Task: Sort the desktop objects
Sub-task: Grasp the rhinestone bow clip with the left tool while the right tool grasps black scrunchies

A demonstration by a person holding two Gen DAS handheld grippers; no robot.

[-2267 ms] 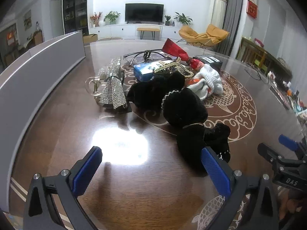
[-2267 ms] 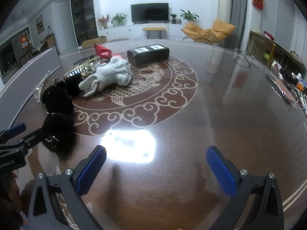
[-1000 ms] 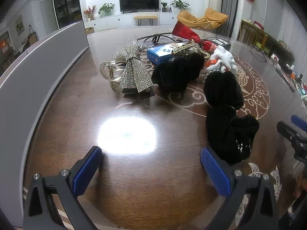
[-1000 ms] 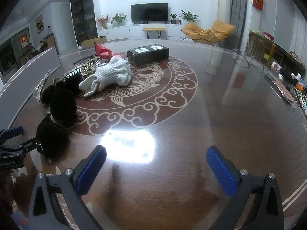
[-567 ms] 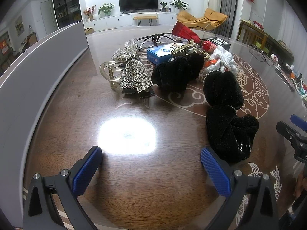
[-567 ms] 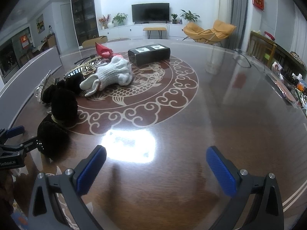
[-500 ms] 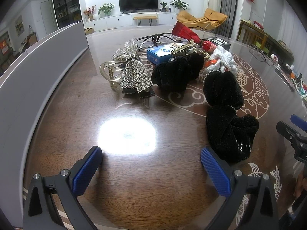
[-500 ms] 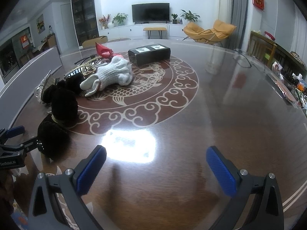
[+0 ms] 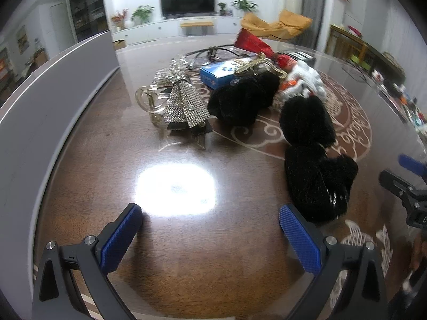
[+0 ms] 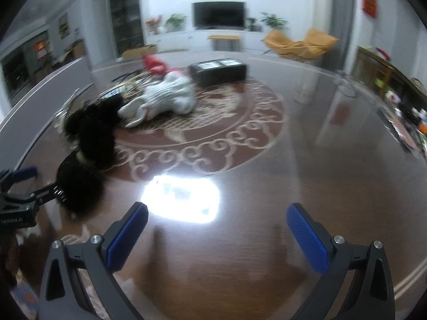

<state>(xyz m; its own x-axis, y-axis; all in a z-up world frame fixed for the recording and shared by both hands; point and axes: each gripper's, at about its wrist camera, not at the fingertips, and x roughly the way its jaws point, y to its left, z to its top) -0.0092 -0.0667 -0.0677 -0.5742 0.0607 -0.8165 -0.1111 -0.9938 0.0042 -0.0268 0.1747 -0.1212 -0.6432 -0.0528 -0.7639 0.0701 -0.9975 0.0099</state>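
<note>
On the dark wooden table (image 9: 106, 160), with the blue box (image 9: 221, 73) as landmark, the clutter is sitting in one cluster; left of the box a clear hair claw (image 9: 149, 101) is lying under a rhinestone bow (image 9: 184, 98); just in front of the box a black fuzzy scrunchie (image 9: 240, 101) is resting; right of the box white knit gloves (image 9: 304, 77) are lying beside a red packet (image 9: 253, 42); farther right and nearer the camera, two more black fuzzy pieces (image 9: 315, 160) are touching each other. The left gripper (image 9: 210, 229) is hovering over bare wood with its jaws spread wide, holding nothing, its right pad just beside the nearest black piece; the right gripper (image 10: 217, 229) is likewise hanging spread apart and empty, well right of the box, facing a black case (image 10: 218, 70) across the table.
</note>
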